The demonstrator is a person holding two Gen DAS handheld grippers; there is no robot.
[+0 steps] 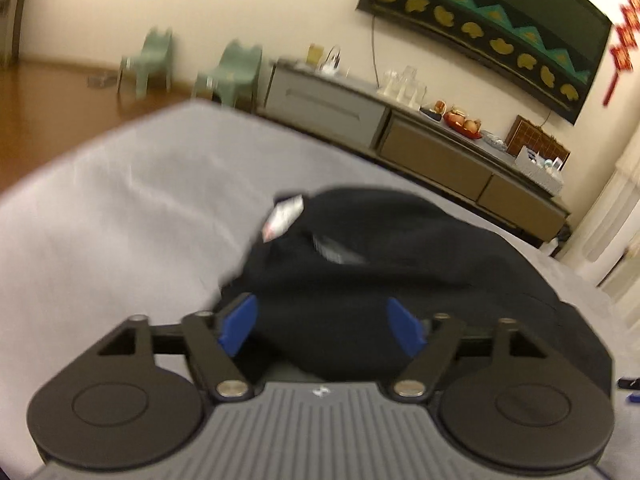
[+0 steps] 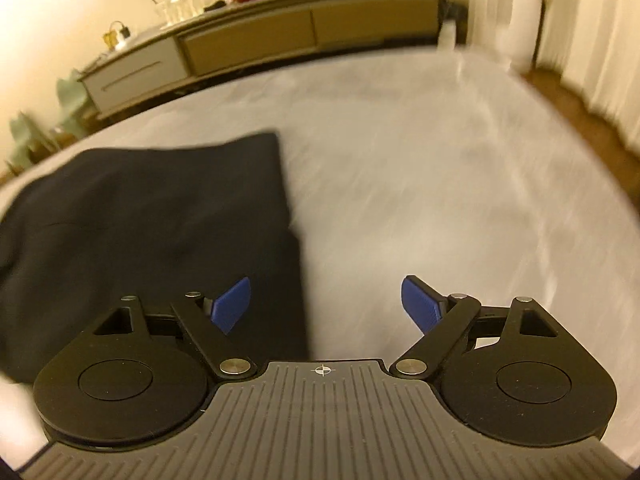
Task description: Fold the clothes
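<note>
The dark garment point(image 2: 152, 232) lies on the bed point(image 2: 440, 180), spread over the grey sheet toward the bed's left side as the right gripper sees it, with a clean straight edge running down beside bare sheet; from the left it looks bunched and humped rather than flat, and a white label point(image 1: 286, 214) pokes out near its far end. The left gripper point(image 1: 324, 326) hangs right over the near hem, blue pads spread wide with cloth lying between them but not pinched; the right gripper point(image 2: 326, 306) is likewise wide apart and holds nothing, straddling the garment's right edge, one pad over cloth and one over sheet. Both pictures are smeared, so finer creases are beyond telling. To my eye this is the reach-in before a fold; the next move wants each gripper lowered onto a near corner or edge and closed on a single layer; then a lift together toward the far edge of the bed. Beyond stands a long sideboard point(image 1: 420, 148).
</note>
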